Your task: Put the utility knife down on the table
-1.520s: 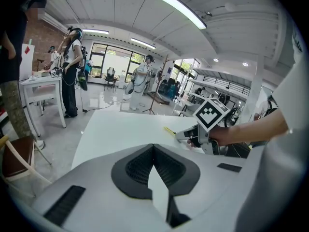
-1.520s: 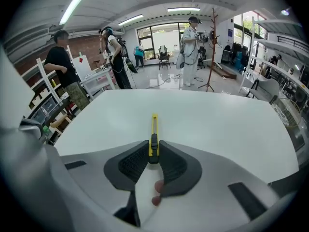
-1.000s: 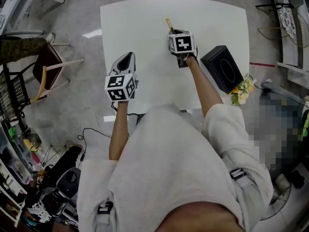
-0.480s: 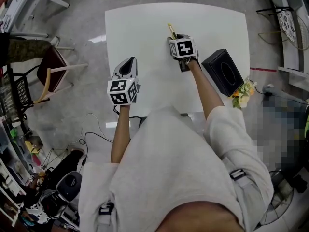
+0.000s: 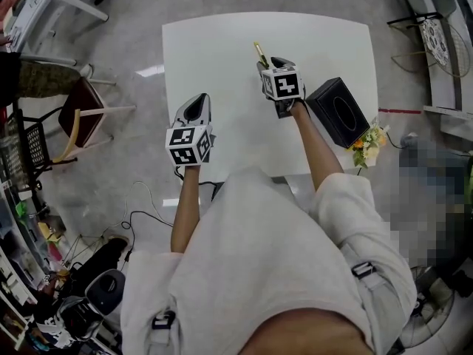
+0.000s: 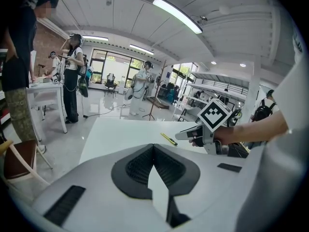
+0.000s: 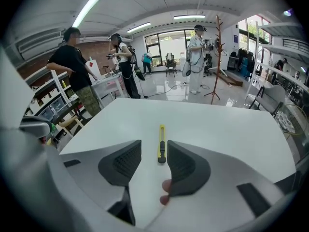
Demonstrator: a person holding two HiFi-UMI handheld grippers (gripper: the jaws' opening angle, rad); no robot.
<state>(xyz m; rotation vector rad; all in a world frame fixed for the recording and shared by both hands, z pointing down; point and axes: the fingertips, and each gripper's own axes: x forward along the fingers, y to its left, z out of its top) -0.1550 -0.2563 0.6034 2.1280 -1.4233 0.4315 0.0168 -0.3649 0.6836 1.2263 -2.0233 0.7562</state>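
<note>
The yellow utility knife (image 7: 162,144) lies flat on the white table (image 5: 222,50), pointing away from me. My right gripper (image 7: 153,148) hovers just above it, and its jaws have just swung wide apart. The knife's near end shows in the gap beside the right pad, and neither pad presses on it. In the head view the knife (image 5: 259,52) pokes out just ahead of the right gripper (image 5: 269,63). My left gripper (image 5: 198,100) hangs over the table's near left part, shut on nothing. From the left gripper (image 6: 153,146) view the knife (image 6: 169,138) lies far ahead.
A black box (image 5: 338,111) sits at the table's right edge, with a small bunch of flowers (image 5: 367,140) just beyond it. A chair (image 5: 77,108) stands left of the table. Several people stand at benches far behind.
The right gripper has let go of the knife and lifted a little off it. The knife stays flat on the table. The left gripper has kept still.
</note>
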